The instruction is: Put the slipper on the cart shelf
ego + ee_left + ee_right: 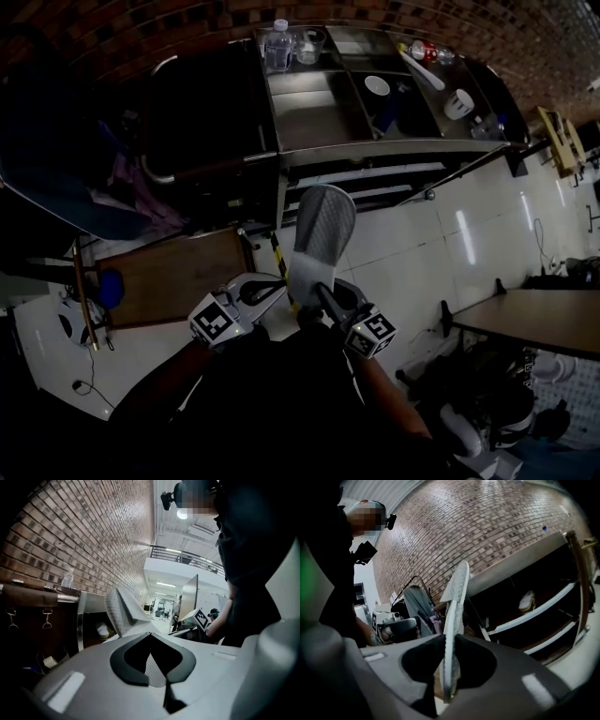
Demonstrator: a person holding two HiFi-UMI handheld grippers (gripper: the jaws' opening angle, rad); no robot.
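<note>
Short of the cart [375,148], the slipper [322,225] stands upright in the air, left tool [274,289] and right tool [321,292] both clamped on its lower end; shelving remains.

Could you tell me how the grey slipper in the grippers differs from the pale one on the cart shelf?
The grey mesh slipper is clamped by the left gripper and right gripper; the pale slipper rests on the cart shelf, untouched. The grey mesh slipper looks darker; the pale slipper looks whitish.
</note>
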